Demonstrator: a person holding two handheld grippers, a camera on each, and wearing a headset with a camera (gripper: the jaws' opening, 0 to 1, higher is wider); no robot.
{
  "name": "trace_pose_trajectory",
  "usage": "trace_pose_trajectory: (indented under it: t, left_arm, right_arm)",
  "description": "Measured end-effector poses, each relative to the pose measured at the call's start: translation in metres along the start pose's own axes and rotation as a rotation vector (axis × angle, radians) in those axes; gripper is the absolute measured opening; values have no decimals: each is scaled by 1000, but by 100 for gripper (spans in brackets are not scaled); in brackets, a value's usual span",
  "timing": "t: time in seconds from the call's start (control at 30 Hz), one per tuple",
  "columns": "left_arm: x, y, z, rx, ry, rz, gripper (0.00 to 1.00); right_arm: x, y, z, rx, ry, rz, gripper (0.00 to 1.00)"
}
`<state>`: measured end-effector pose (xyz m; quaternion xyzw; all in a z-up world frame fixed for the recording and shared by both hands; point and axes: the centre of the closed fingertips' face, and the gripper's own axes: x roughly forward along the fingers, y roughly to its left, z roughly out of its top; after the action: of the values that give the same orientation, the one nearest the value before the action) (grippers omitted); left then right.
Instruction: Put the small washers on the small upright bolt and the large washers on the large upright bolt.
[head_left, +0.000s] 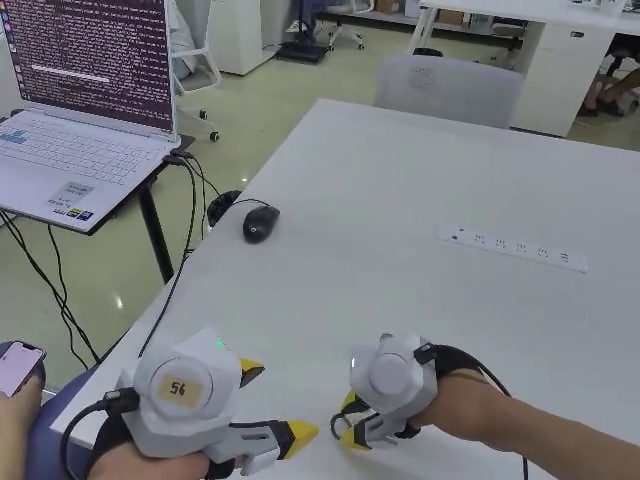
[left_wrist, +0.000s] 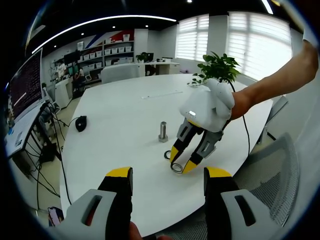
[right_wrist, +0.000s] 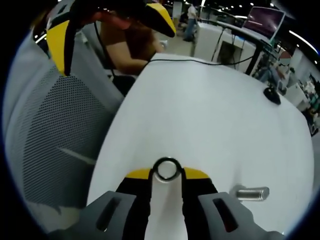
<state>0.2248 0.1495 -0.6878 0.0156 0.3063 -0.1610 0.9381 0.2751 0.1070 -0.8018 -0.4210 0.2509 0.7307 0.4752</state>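
Right jaws: my right gripper (right_wrist: 167, 174) is closed on a thin steel ring washer (right_wrist: 166, 159). It is pinched edge-on by the yellow tips, with the hole facing outward.
Left jaws: my left gripper (head_left: 277, 401) is spread wide with nothing between the tips, low over the tabletop's near edge and well short of the bolt.
Bolt: one short upright steel bolt (left_wrist: 163, 131) stands on the white round tabletop (left_wrist: 125, 110). I cannot tell whether it is the small or the large one.
Washer position: just on the near side of the bolt, low over the tabletop, not yet over the bolt's top.
Other parts: a dark ring (left_wrist: 167, 155), possibly another washer, lies between the bolt and my right jaws.
Step, as I judge it: carry the washer over the bolt top and lower it on.
Risk 1: the grip is only on the rim, so the ring may pivot or slip if it touches the bolt off-centre.
Risk 2: a sideways nudge could tip the free-standing bolt.
Risk 3: size mismatch, if this ring belongs on the other bolt.
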Motion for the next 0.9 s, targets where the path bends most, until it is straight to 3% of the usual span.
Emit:
trace_pose_trajectory:
  t: [0.37,0.6,0.9]
  left_arm:
    - [1,0,1,-4,-4,0,57]
    - [3,-1,3,-4,-6,-2,57]
    - [2,0,1,-11,-6,3,57]
  right_arm:
    - [-31,-25,3,24,-31,-95,23]
    - [-57,-60,0,72,-37,-188,23]
    - [-76,-95,-13,147,-16,-283,23]
